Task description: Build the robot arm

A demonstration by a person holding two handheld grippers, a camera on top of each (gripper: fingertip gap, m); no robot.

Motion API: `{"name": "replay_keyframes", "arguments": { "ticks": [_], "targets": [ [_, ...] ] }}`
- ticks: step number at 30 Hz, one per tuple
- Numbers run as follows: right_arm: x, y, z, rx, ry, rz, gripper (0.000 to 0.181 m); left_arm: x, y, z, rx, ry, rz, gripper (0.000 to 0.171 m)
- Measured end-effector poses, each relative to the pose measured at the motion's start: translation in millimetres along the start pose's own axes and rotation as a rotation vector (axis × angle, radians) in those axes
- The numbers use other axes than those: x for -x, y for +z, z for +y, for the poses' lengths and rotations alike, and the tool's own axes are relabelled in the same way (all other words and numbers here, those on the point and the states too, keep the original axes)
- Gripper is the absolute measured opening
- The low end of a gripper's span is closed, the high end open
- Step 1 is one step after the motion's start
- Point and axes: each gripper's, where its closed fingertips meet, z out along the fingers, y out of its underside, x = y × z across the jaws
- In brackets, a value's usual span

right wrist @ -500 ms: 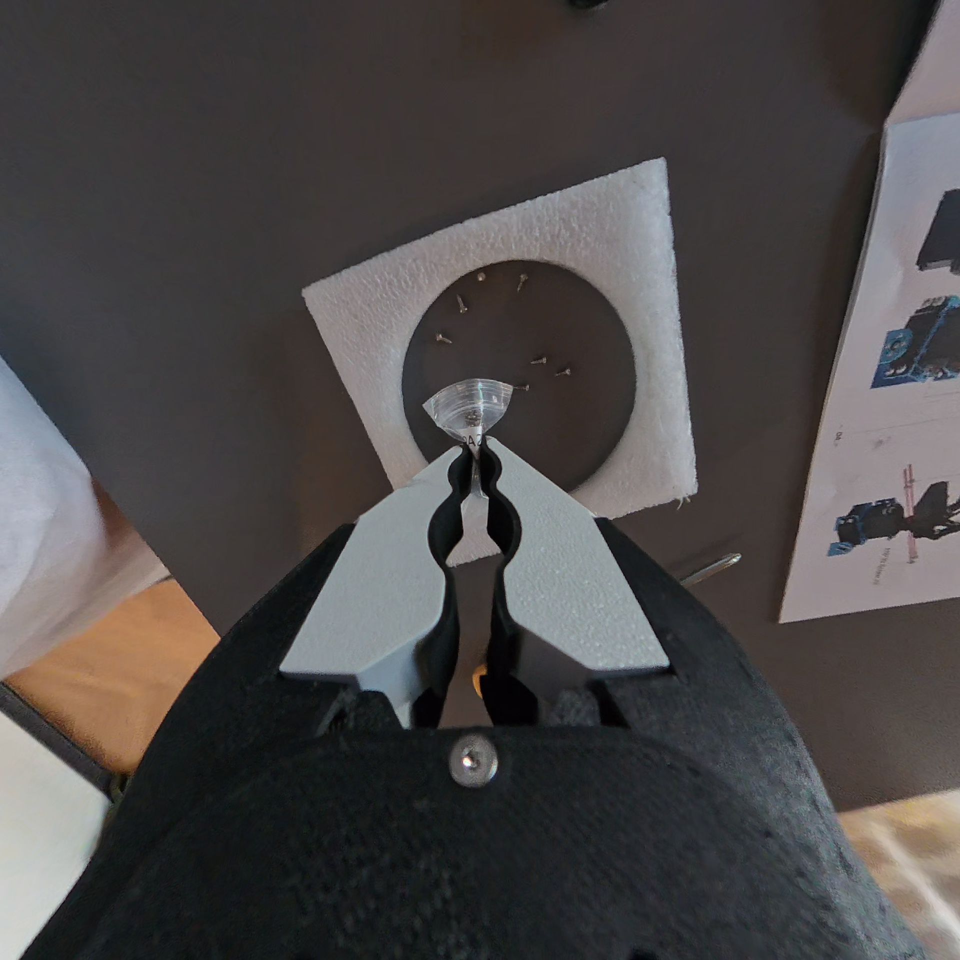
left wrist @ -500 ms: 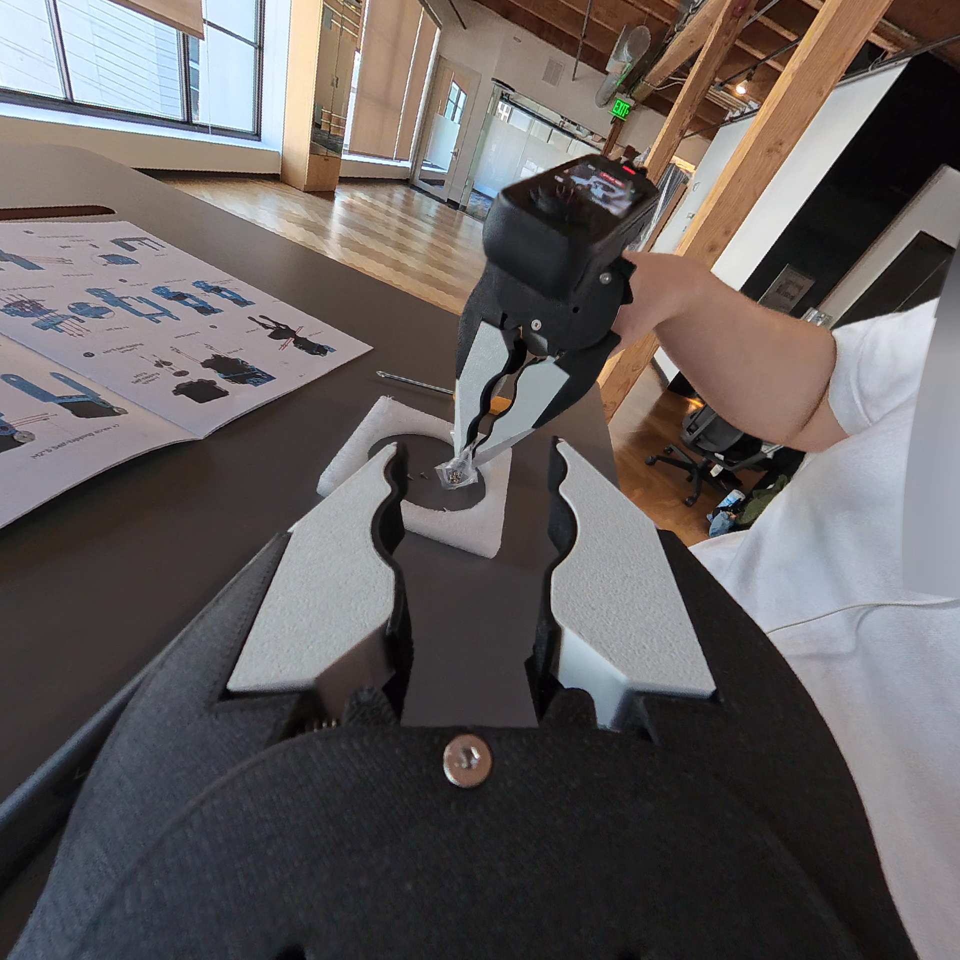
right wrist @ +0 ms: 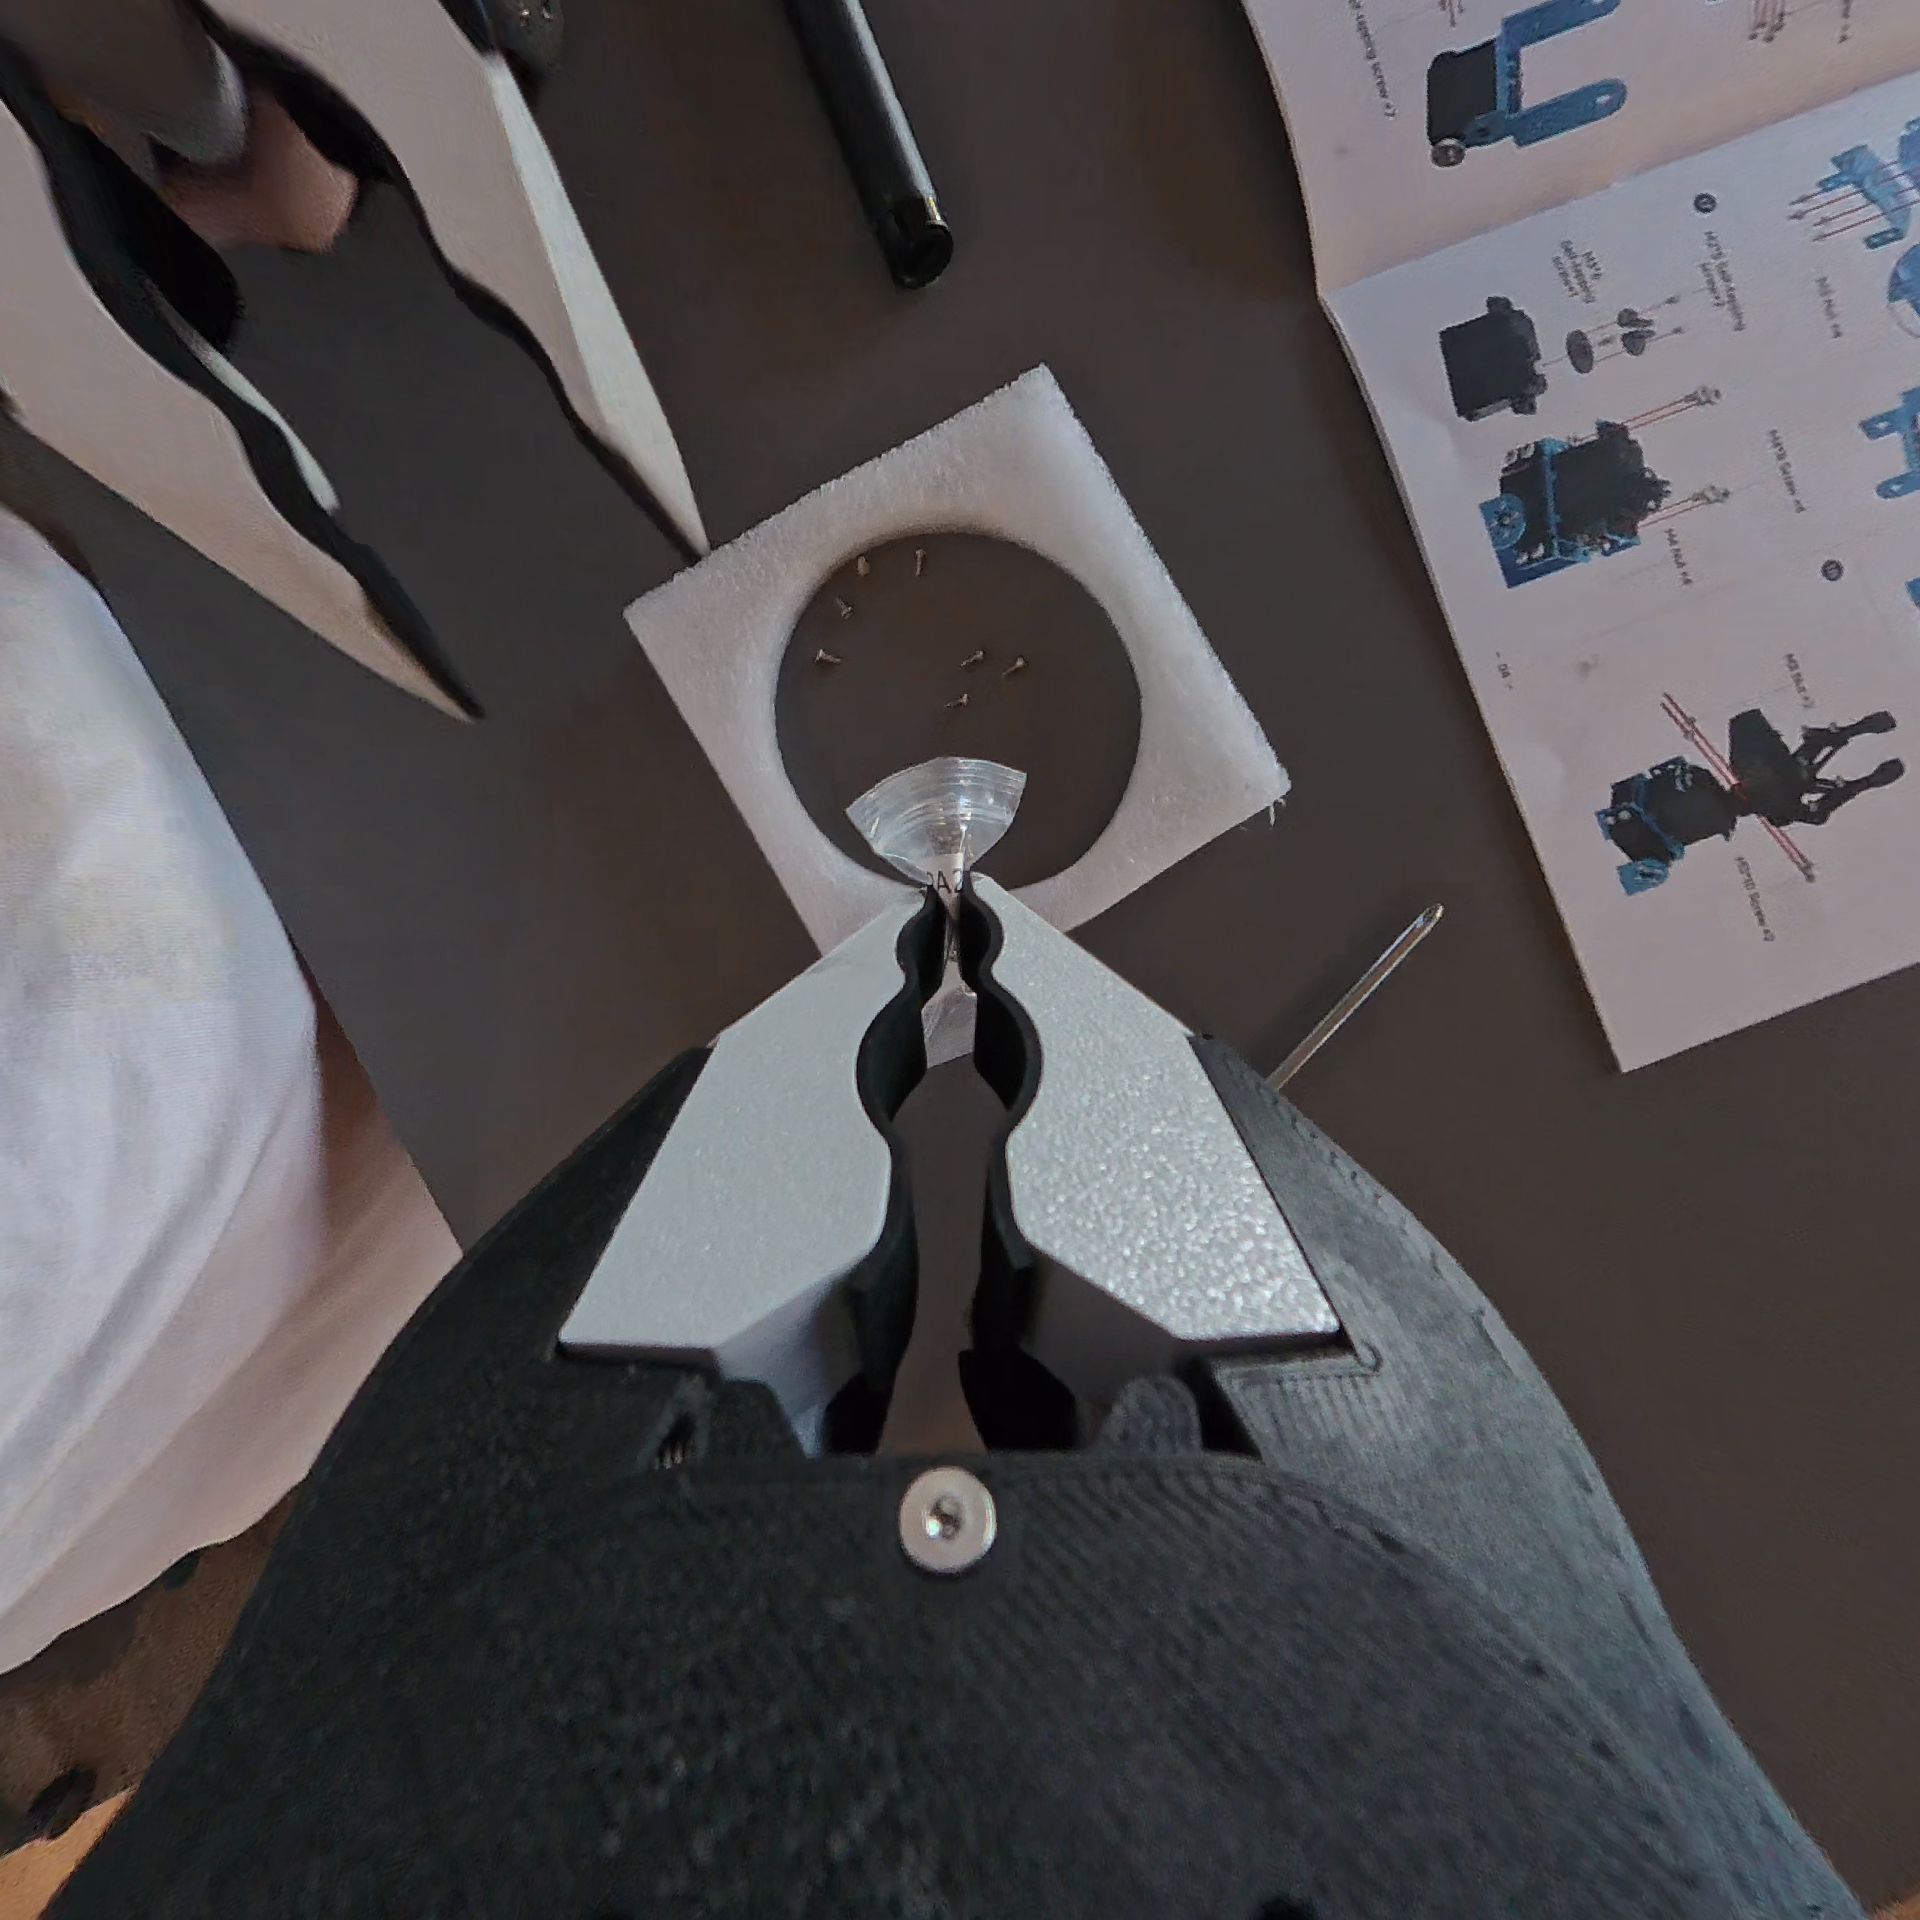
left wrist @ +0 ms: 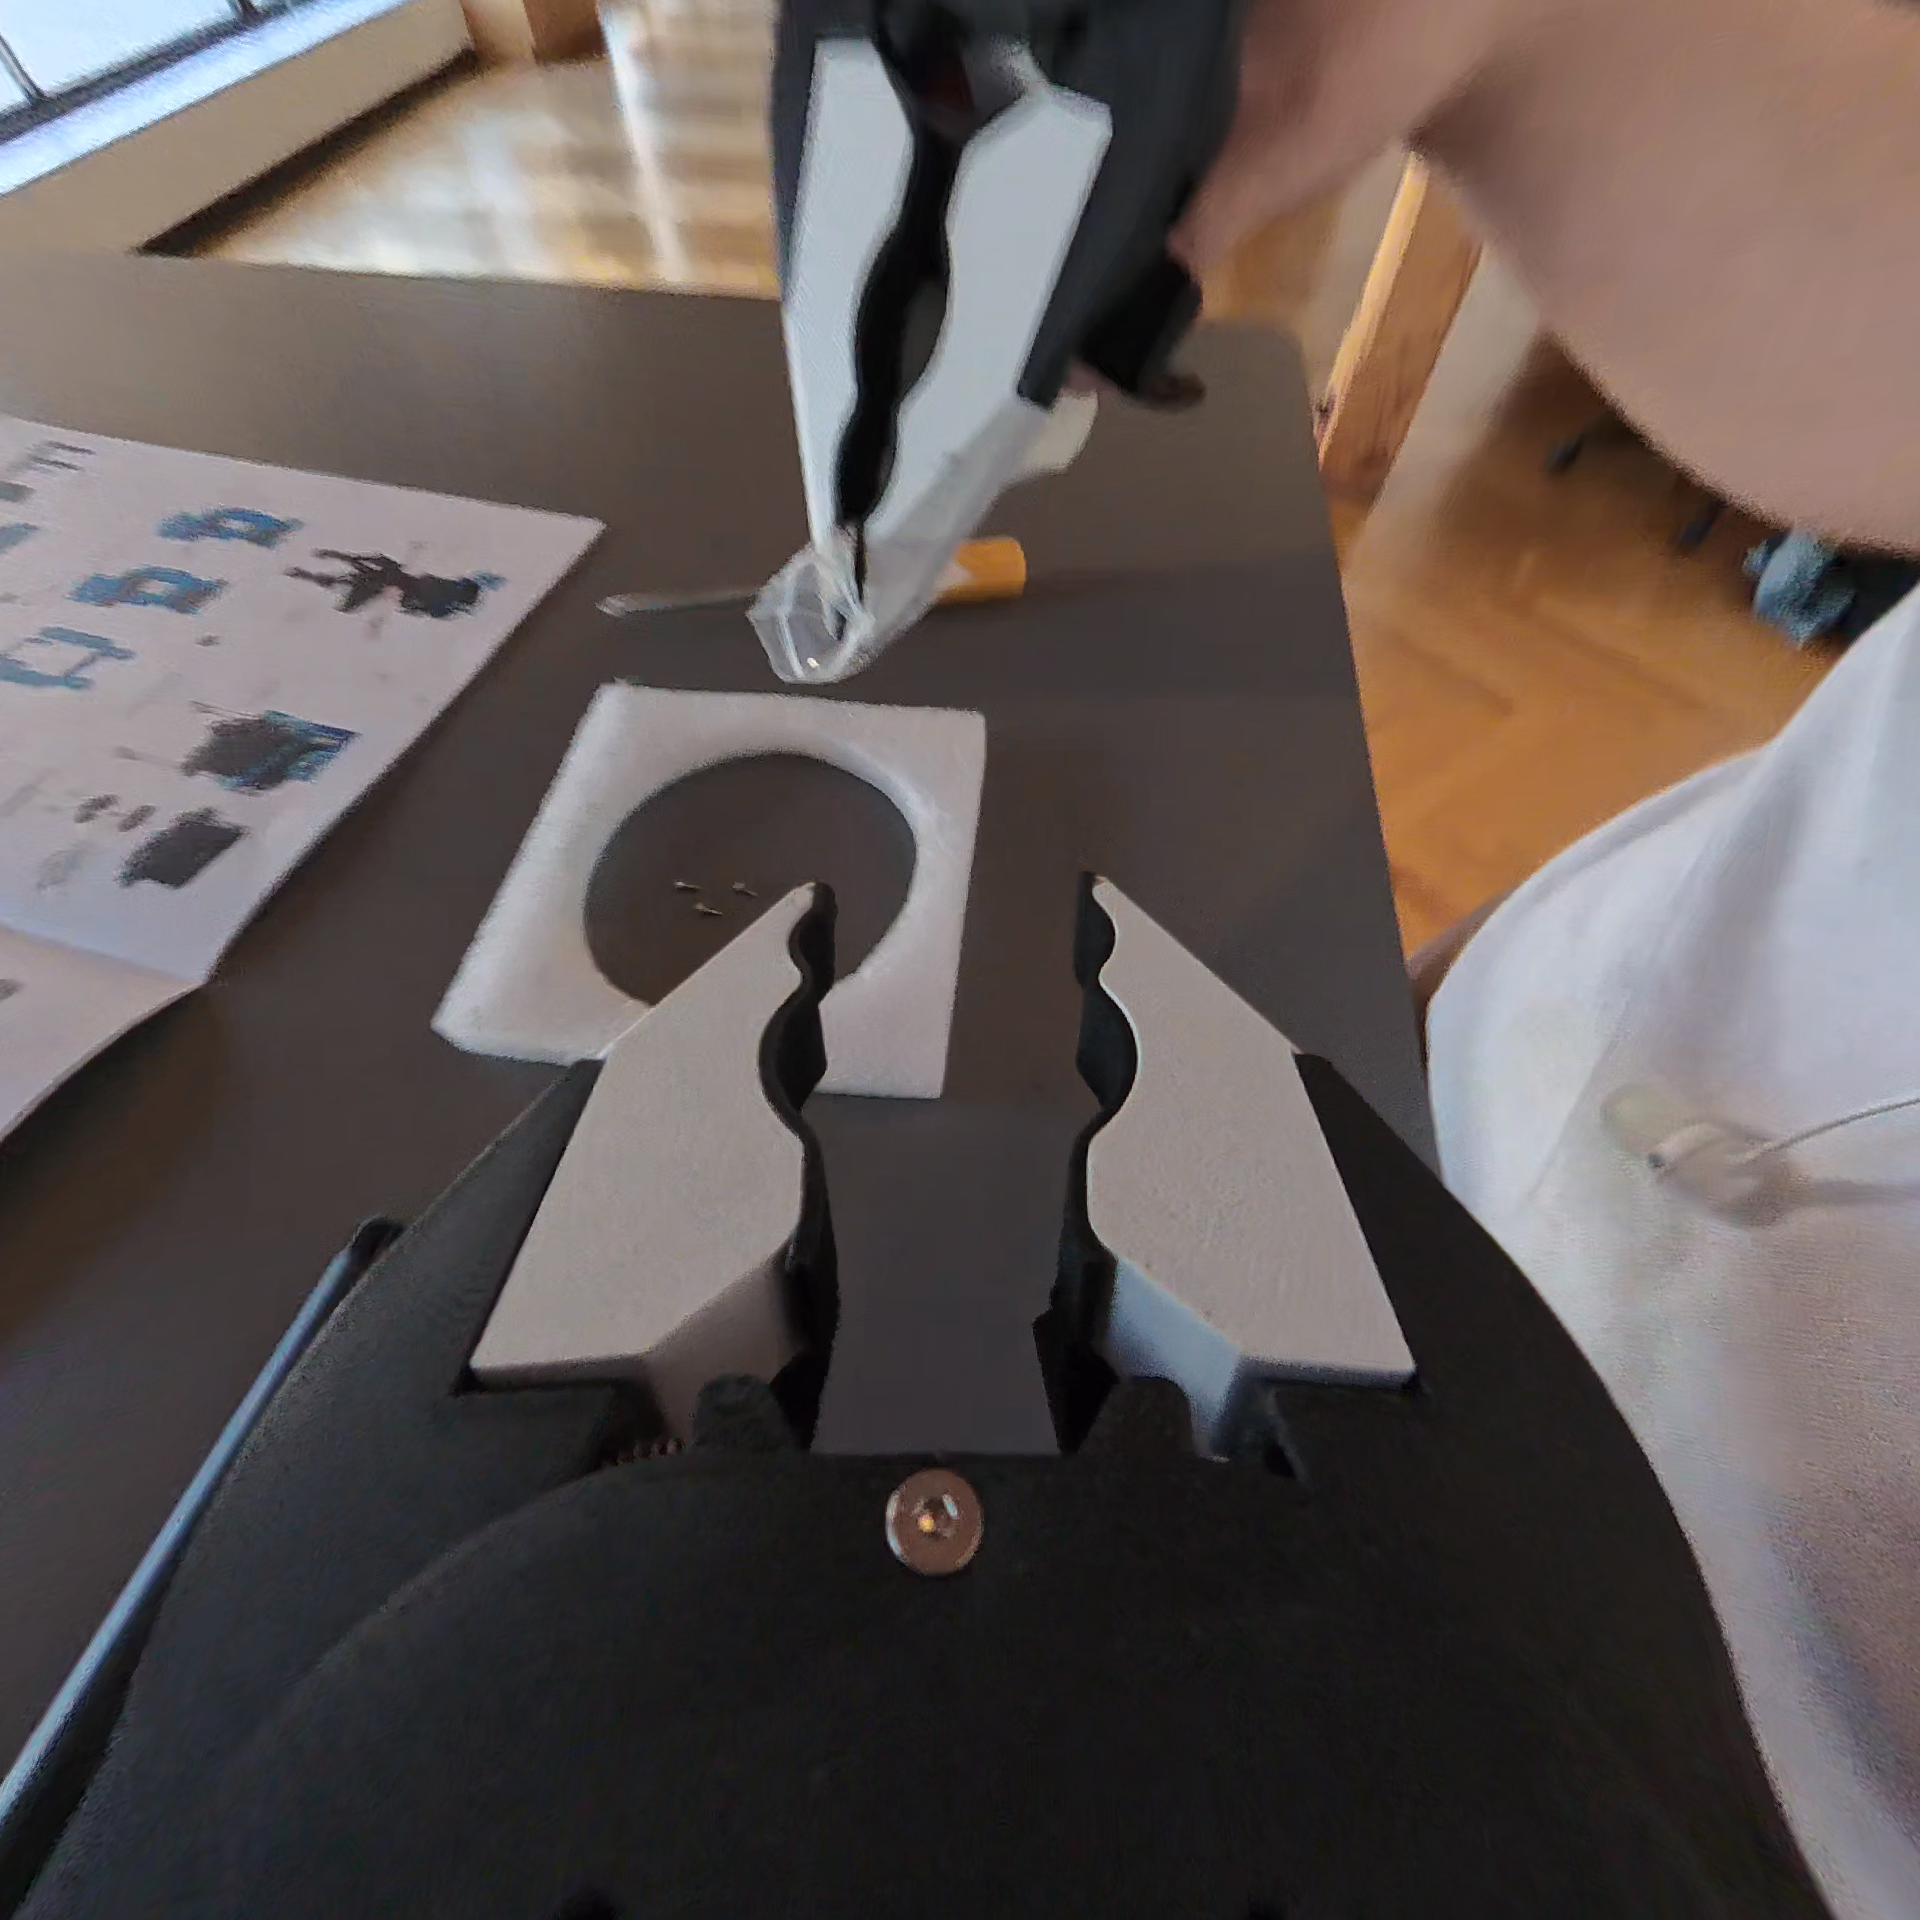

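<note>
Dark tabletop (right wrist: 1455, 1299) carries a white foam square (right wrist: 1164, 665) ringing loose screws (right wrist: 914, 644); the right gripper (right wrist: 948, 902), clenched on a clear bag (right wrist: 938, 802), hangs above its near rim, the spread, empty left gripper (left wrist: 951, 894) lower, beside it.

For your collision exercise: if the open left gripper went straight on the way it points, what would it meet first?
Probably the white foam square: the left gripper points down at its near edge, jaws empty. Depth is unclear.

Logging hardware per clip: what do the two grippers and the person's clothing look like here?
Both the left gripper and right gripper have black textured printed bodies, pale grey wedge fingers with wavy black inner pads, and a silver screw at centre. The person wears a white short-sleeved shirt.
</note>
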Motion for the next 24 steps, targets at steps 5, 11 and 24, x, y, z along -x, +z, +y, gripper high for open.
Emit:
{"name": "replay_keyframes", "arguments": {
  "ticks": [5, 11, 24],
  "targets": [
    [4.1, 1.8, 8.8, -0.024, -0.022, -0.036, 0.001, 2.1, 24.6, 22.2, 0.193, 0.105, -0.075, 0.044],
    [-1.0, 0.7, 11.3, -0.05, -0.048, -0.06, 0.001, 1.3, 17.6, 36.0, 0.244, 0.036, -0.109, 0.04],
    [-3.6, 11.6, 2.7, -0.077, -0.091, -0.067, 0.001, 9.0, -19.0, 15.3, 0.073, -0.152, -0.223, 0.045]
  ]
}}
